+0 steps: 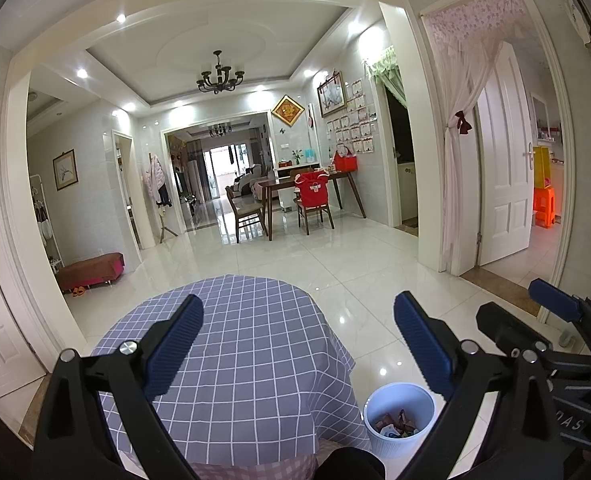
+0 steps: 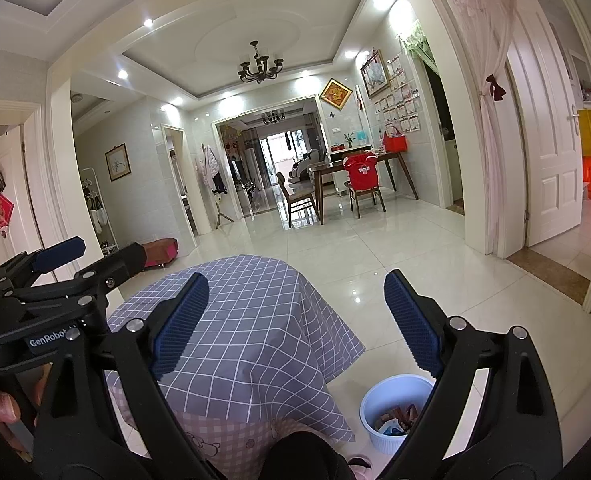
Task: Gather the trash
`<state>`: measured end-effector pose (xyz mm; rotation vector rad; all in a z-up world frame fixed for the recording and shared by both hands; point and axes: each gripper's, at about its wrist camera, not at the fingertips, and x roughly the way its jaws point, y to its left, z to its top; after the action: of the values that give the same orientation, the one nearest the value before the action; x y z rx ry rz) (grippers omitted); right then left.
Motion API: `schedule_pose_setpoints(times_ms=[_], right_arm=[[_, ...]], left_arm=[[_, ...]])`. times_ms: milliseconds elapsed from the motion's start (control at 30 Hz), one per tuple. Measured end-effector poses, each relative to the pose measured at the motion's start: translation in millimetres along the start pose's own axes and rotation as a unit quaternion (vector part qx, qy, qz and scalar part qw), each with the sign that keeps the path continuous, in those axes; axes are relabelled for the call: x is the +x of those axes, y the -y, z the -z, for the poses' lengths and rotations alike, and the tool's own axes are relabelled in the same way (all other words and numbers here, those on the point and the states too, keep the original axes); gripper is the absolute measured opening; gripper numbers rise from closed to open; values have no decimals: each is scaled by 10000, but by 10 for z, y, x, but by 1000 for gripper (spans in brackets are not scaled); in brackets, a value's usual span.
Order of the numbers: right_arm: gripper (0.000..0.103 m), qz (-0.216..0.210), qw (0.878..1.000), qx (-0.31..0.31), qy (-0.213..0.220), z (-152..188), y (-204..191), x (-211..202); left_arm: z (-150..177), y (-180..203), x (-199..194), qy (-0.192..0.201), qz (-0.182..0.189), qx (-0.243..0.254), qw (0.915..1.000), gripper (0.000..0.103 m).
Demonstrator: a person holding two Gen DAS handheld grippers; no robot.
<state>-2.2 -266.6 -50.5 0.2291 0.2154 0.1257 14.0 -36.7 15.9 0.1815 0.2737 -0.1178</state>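
The left tool point(image 1: 298, 344) fills the near edge of its own view, its blue ribbed fingers point(image 1: 175, 348) spread wide with nothing between them. The right tool point(image 2: 295, 326) is likewise released and empty, held side by side with the left. On the left tool's black body, seen from the right wrist view, white lettering reads "GenRobot"; the letters on the right tool's body in the left wrist view are too partial to read. Below both lies the bench point(image 1: 255, 340), draped in a grey-blue checked cloth over a pink one printed with bears. Just beside it on the tiled floor point(image 1: 335, 264) stands a white ribbed bin point(image 1: 395, 436) holding the collected trash point(image 1: 395, 426), crumpled wrappers.
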Motion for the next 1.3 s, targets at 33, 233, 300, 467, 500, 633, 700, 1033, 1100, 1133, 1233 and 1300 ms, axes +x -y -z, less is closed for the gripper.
schedule_pose_setpoints(times_ms=[33,233,300,467,500,633,700,1033,1100,1133,1233,1300], right_arm=[[88,3,10000,-4,0,-1,1,-1],[88,-1,10000,1,-1,1,0,-5],[88,-2,10000,1,-5,0,0,-5],[88,-4,10000,6,-7,2,-9,-4],[88,-6,10000,5,-6,4,-13,-7],[88,-18,10000,12,-12,10,-20,-11],[88,-32,10000,20,-22,19,-29,-13],[88,-18,10000,4,-18,37,-62,-33],[88,-33,10000,15,-29,41,-61,-28],[88,-36,10000,20,-29,42,-61,-31],[88,-32,10000,19,-28,47,-74,-35],[88,-34,10000,21,-29,40,-64,-32]], left_arm=[[5,17,-3,-7,-1,-2,10000,94],[-1,17,-5,-1,-8,2,10000,94],[-1,17,-6,-3,-6,3,10000,94],[-5,7,-5,-2,-4,-2,10000,94],[-6,4,-5,-3,0,-2,10000,94],[2,-5,-1,-7,-12,5,10000,94],[19,-17,0,-3,-21,7,10000,94],[20,-19,-1,-7,-21,8,10000,94],[19,-18,-2,-9,-22,7,10000,94],[18,-21,-2,-5,-21,9,10000,94],[24,-30,-1,-1,-34,20,10000,94],[64,-56,-8,-3,-43,21,10000,94]])
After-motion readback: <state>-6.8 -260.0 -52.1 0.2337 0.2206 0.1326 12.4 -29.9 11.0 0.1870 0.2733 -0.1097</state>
